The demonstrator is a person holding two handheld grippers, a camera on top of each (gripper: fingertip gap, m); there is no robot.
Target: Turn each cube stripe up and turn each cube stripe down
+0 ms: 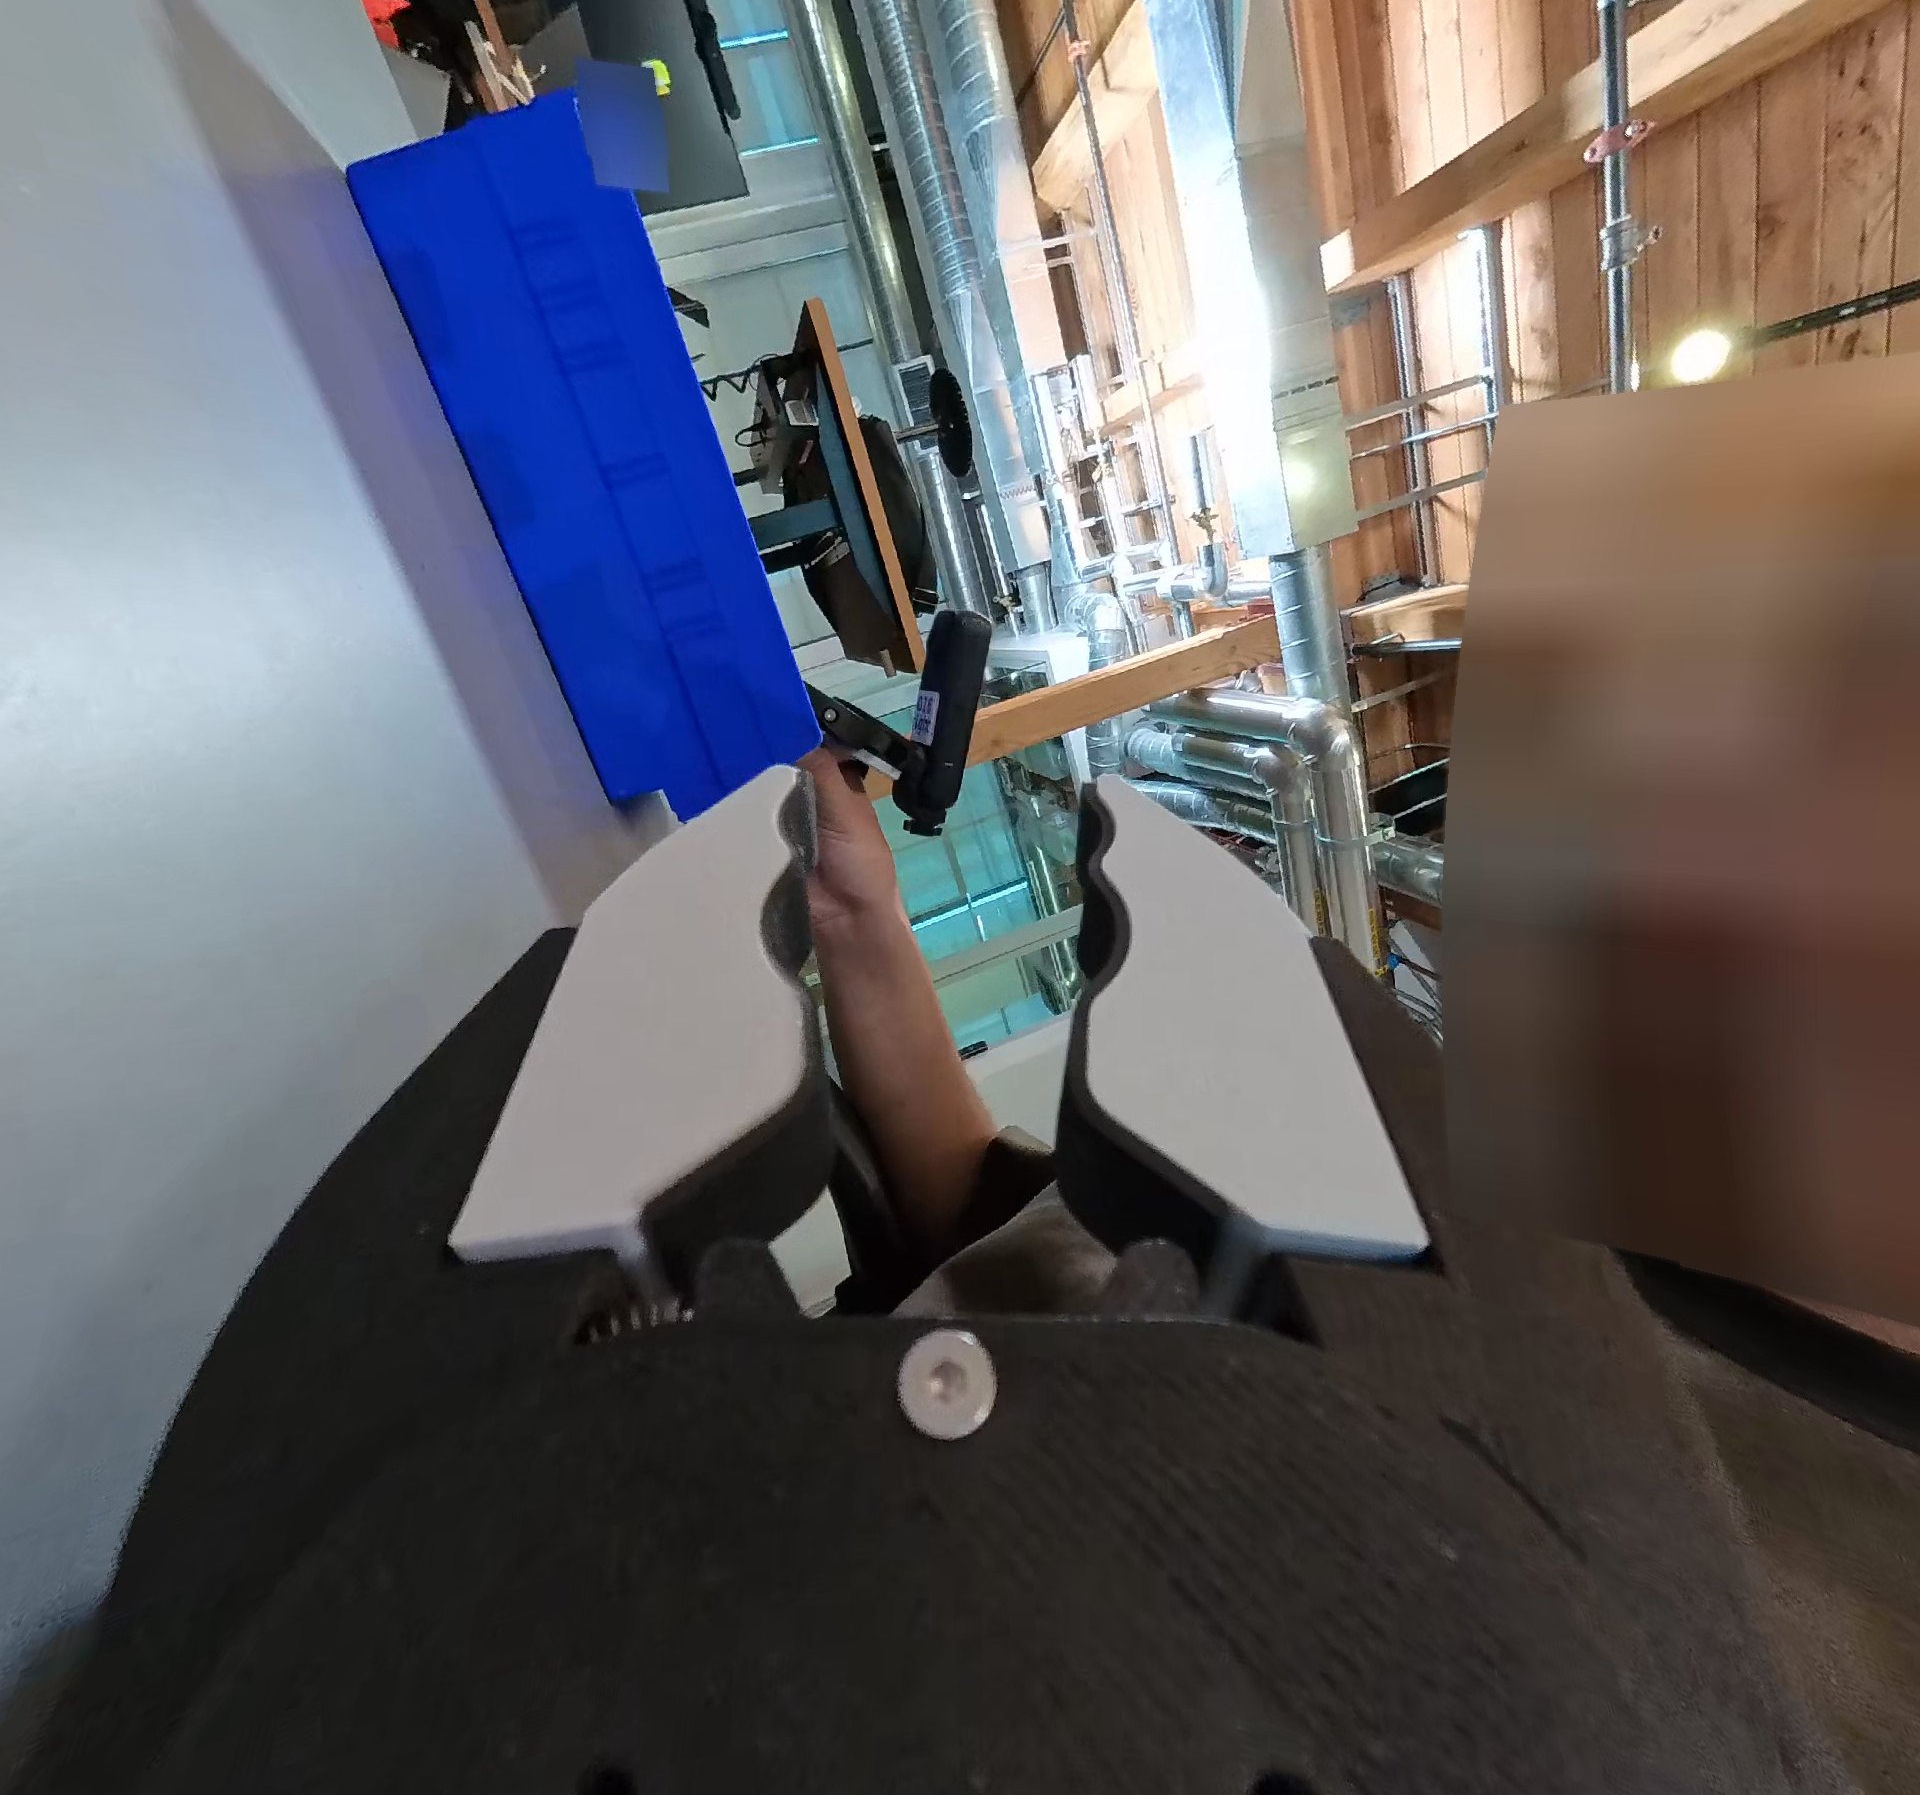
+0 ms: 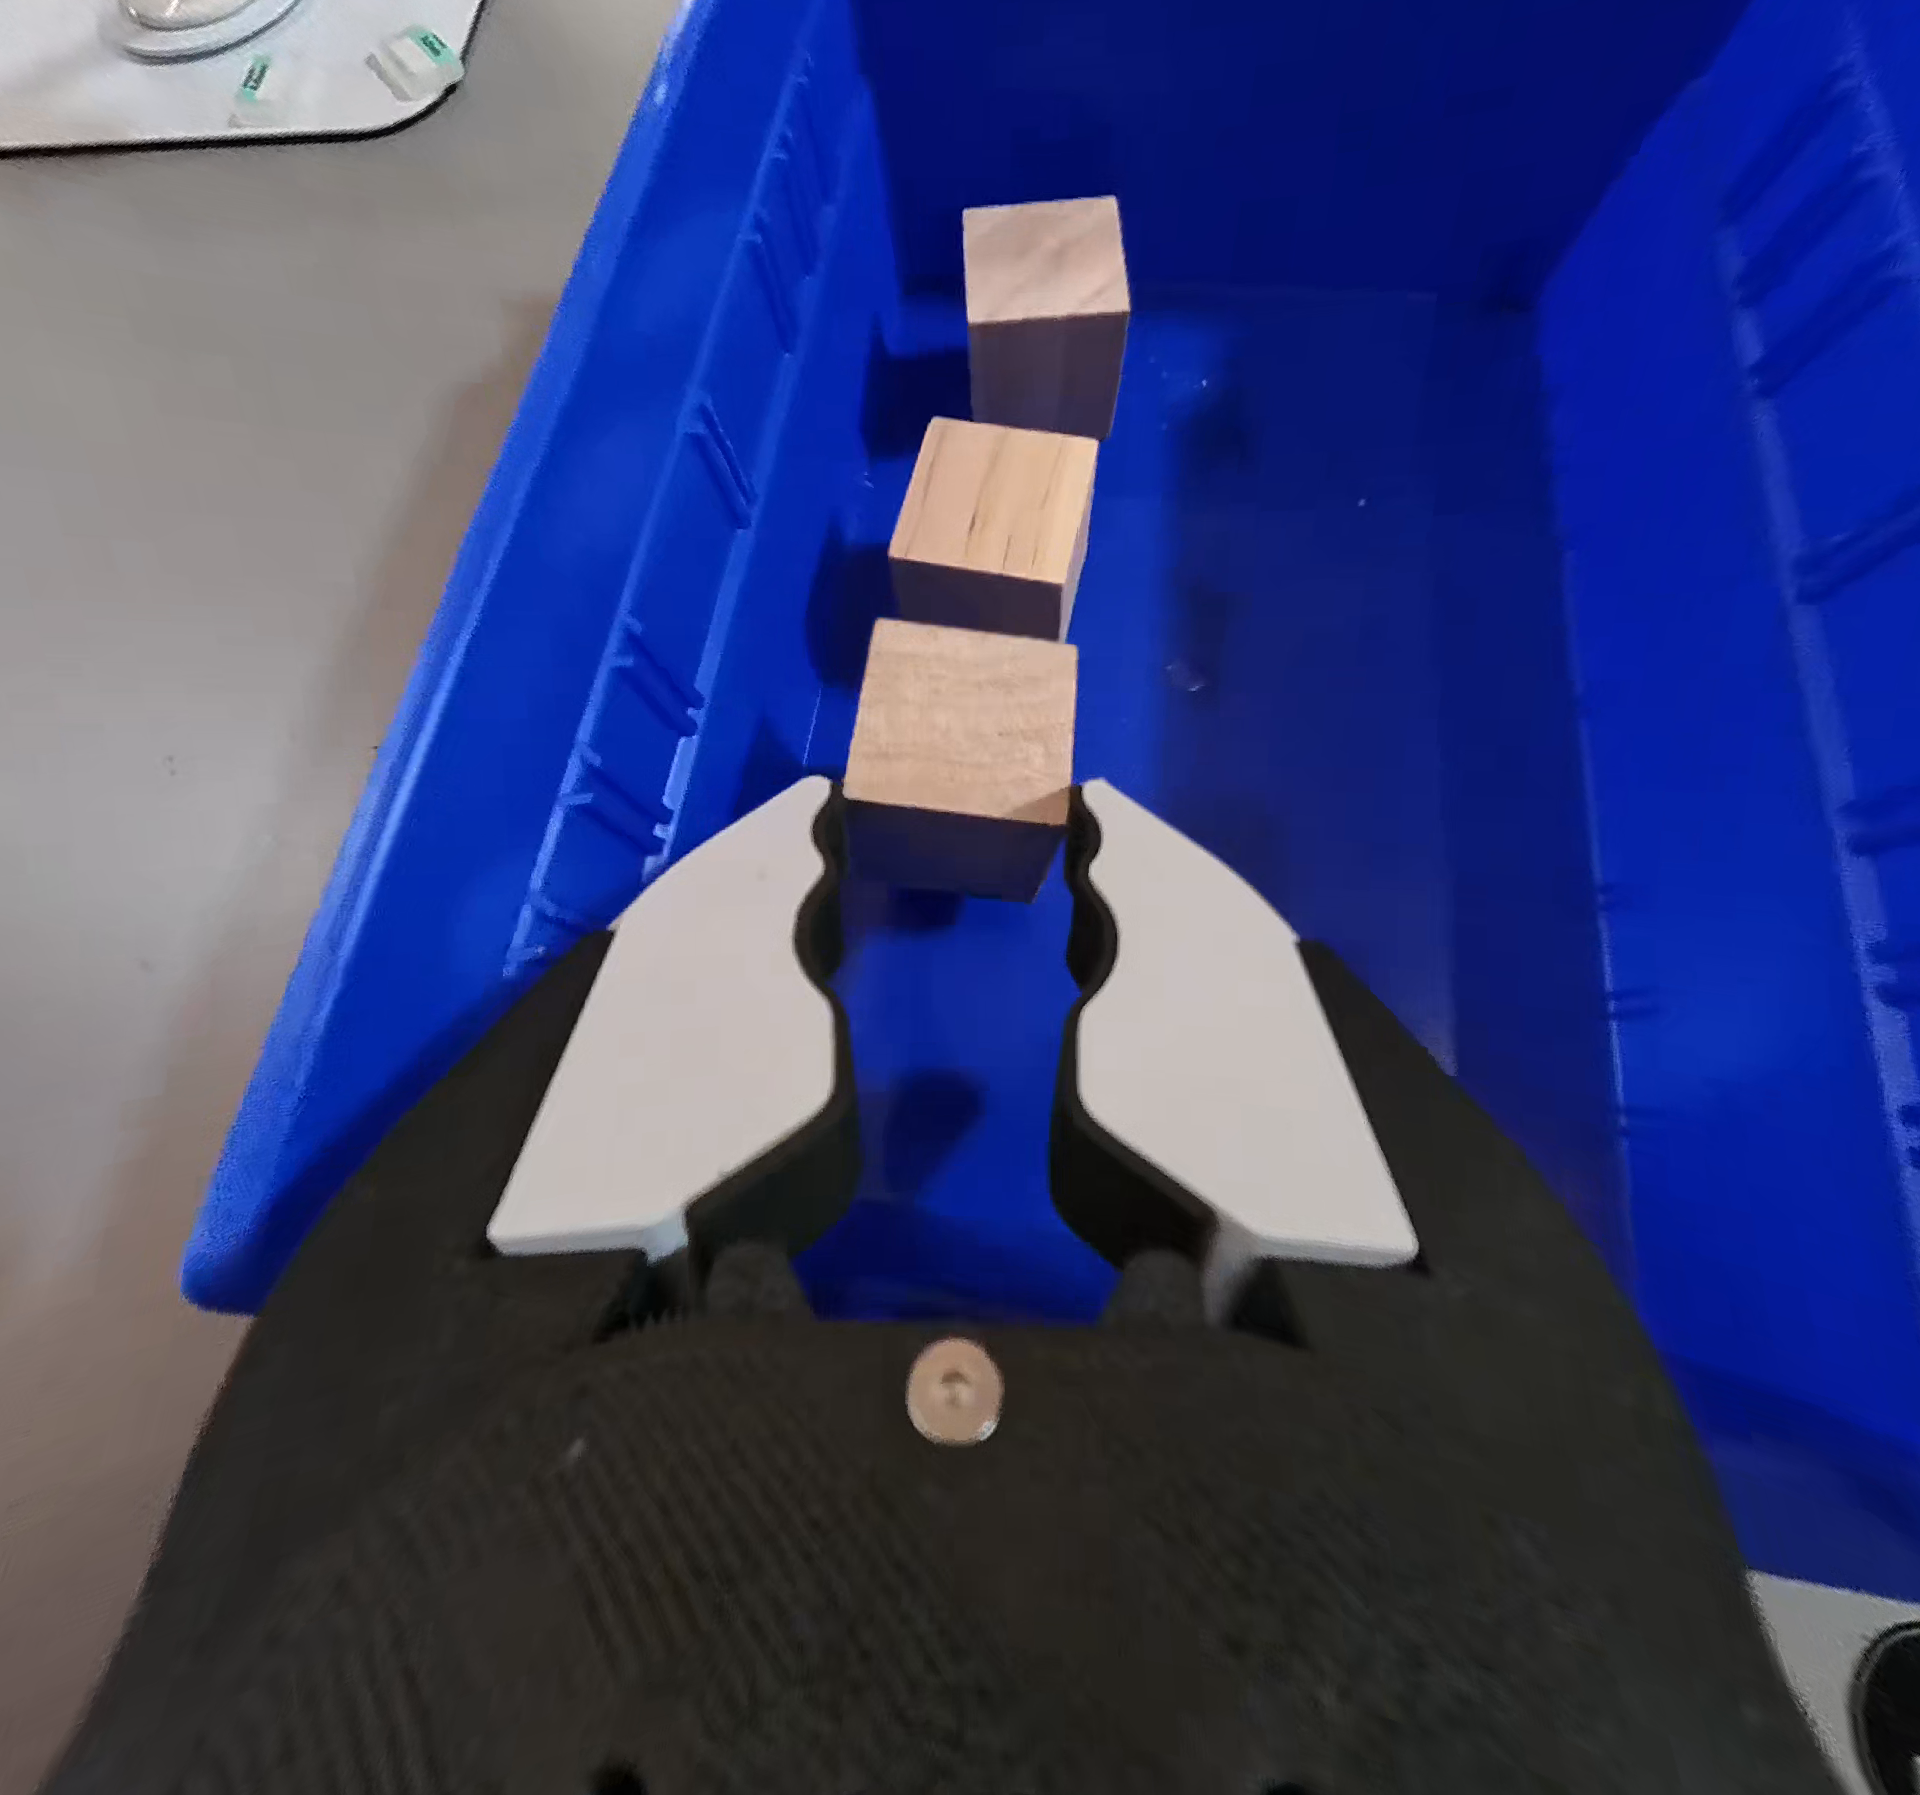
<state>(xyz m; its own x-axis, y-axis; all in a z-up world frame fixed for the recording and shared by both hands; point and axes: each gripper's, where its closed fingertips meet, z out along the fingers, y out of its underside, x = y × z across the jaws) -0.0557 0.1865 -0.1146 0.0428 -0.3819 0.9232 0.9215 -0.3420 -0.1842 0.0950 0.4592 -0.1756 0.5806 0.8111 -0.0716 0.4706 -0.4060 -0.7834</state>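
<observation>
Right wrist view is showing the blue bin [image 2: 1299,135] sitting on the grey counter [image 2: 260,498], and everything else is placed against that bin. Inside it, along its left wall, three wooden cubes are lining up: far cube [image 2: 1044,311], middle cube [image 2: 992,524], near cube [image 2: 961,753]. Reaching into the bin, the right claw [image 2: 956,810] is gripping the near cube by its sides. Outside the bin, the left claw [image 1: 940,810] is gaping, holding nothing.

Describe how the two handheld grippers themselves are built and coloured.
Both match. The left gripper and the right gripper each have a black, ridged 3D-printed body with a silver hex screw at centre. The jaws are flat light-grey plates backed by black wavy-edged pads. No cables are visible. The person wears a dark short sleeve.
</observation>
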